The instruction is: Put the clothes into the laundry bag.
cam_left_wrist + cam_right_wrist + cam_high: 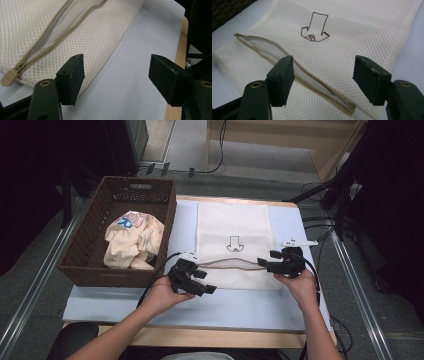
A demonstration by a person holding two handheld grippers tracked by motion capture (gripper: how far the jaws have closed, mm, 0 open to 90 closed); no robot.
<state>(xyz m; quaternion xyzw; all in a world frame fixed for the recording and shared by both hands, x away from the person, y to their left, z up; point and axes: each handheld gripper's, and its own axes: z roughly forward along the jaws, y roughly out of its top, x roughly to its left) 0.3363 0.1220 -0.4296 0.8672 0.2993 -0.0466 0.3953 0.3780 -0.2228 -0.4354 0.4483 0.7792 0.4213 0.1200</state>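
Both hand-held grippers, left and right, gape released over the mesh bag, its zipper running crosswise.

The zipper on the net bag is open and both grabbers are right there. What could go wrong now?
The left gripper is open beside the mesh bag, so it might close on nothing. The right gripper, open over the zipper, could pinch both layers and hold the opening shut. The fine mesh may also snag.
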